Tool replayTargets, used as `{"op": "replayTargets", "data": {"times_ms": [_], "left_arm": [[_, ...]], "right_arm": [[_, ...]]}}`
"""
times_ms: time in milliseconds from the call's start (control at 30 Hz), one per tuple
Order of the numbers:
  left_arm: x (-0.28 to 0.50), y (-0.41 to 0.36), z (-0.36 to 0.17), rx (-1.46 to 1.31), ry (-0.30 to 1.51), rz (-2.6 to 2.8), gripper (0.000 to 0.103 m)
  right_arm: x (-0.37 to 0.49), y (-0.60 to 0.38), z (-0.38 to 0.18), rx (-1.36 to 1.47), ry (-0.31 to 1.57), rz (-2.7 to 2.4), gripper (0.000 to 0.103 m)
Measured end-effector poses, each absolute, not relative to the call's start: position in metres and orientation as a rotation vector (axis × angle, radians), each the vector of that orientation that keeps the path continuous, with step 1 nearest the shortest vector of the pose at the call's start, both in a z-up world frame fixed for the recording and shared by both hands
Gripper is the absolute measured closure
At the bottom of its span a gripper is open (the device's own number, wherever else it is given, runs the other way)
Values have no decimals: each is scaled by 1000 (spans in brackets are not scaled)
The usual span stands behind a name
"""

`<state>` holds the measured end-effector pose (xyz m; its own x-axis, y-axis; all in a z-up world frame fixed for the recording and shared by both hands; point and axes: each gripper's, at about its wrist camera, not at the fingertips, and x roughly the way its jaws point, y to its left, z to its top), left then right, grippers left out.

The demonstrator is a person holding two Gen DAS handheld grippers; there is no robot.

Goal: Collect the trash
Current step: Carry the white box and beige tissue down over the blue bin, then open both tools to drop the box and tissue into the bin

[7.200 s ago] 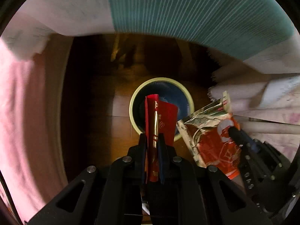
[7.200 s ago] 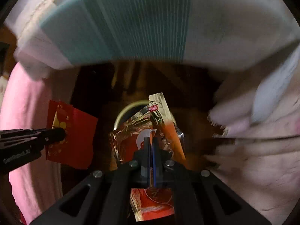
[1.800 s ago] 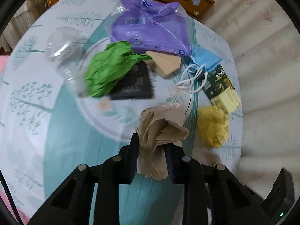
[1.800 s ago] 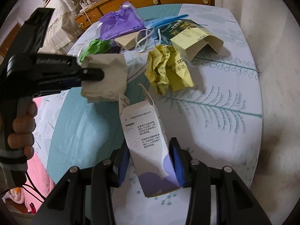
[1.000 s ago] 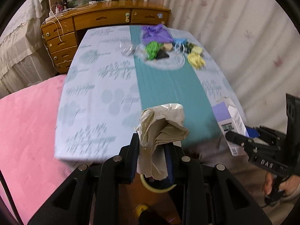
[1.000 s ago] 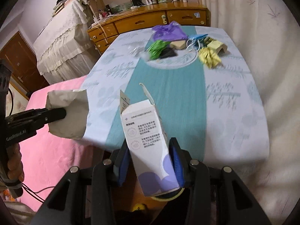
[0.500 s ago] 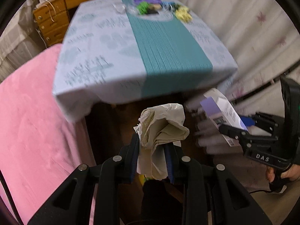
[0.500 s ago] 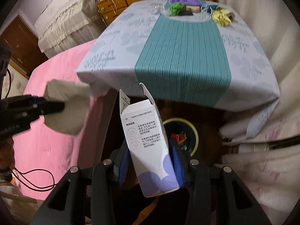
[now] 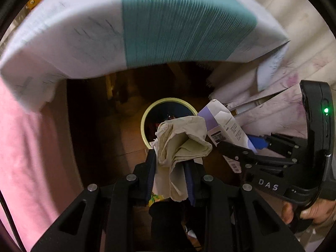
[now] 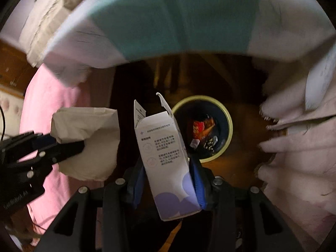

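Trash rides in both your claws above the bin (image 10: 227, 126). Your left claw (image 9: 170, 163) is clamped on a crumpled beige paper wad (image 9: 181, 140), creased and folded over itself, its loose end drooping between the fingers. Your right claw (image 10: 167, 175) is closed around a white carton (image 10: 163, 157) with purple blobs at its base, printed text on its face and its top flaps sprung open; it tilts slightly left. Both pieces hang over the dark floor, close to the round, yellow-rimmed bin, which already holds red and orange wrappers (image 10: 202, 127). The counter's cloth (image 9: 168, 21), white with a teal stripe, overhangs above. Pink bedding (image 9: 31, 147) lies left, pale curtains (image 10: 298, 147) right.
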<state>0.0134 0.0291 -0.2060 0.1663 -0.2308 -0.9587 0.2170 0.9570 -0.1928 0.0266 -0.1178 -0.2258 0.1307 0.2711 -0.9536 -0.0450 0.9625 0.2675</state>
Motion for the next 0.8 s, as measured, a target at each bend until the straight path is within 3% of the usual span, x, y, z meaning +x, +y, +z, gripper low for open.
{"op": "replayTargets", "data": {"times_ms": [400,500,567,700,800], "left_arm": [[54,-18,-345,-10,1386,-286,76],[60,-23,-359,28,1365,-261,62],[64,-26,-370,41,1376,-246,52],[70,-22,-377,30,1390,-211,24],[72,-17,-375,32,1387,-197,22]], "right_arm": [[59,-165,-353,305,1449,124,60],[67,-172,-371,339,1438,115,59],[71,-174,-378,343,1434,97,40],[71,-177,-384,344,1420,66,37],[68,-178,-380,346,1397,62,36]]}}
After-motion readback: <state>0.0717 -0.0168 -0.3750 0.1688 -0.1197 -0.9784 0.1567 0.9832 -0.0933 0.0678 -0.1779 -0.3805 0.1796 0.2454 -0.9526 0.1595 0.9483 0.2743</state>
